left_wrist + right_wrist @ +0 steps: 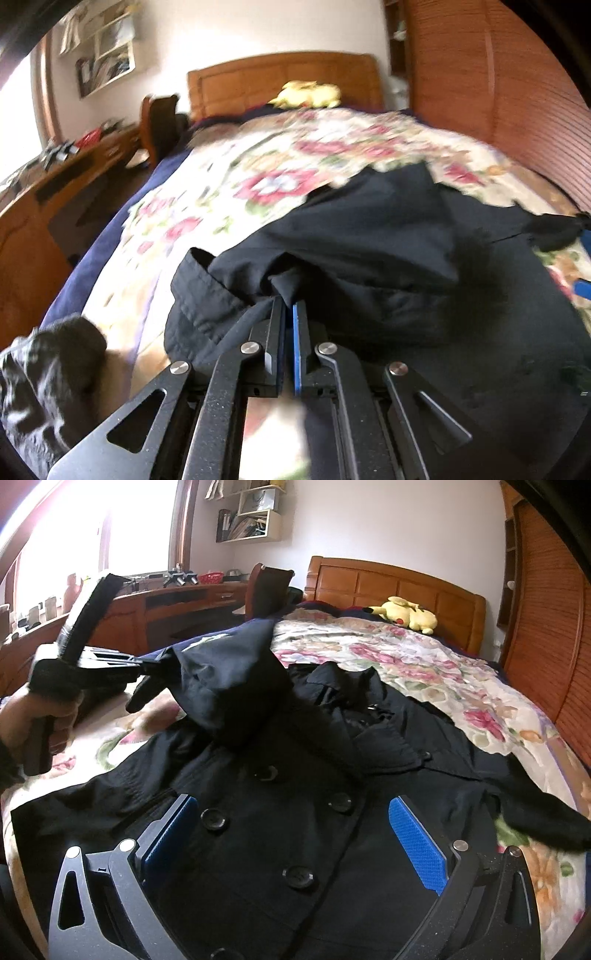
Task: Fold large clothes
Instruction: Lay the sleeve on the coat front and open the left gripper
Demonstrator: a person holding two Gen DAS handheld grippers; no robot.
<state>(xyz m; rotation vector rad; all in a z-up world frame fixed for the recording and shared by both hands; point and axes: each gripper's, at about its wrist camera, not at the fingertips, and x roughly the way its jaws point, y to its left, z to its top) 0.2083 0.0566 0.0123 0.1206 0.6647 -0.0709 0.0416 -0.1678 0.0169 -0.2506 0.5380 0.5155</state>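
Black coat [295, 812], label-free, buttons plain

Coat [295, 812] hem beyond bottom edge

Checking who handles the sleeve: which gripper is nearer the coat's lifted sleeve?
Left. The left gripper is shut on the lifted sleeve, holding it above the coat. The right gripper is open over the buttoned front, apart from that sleeve.
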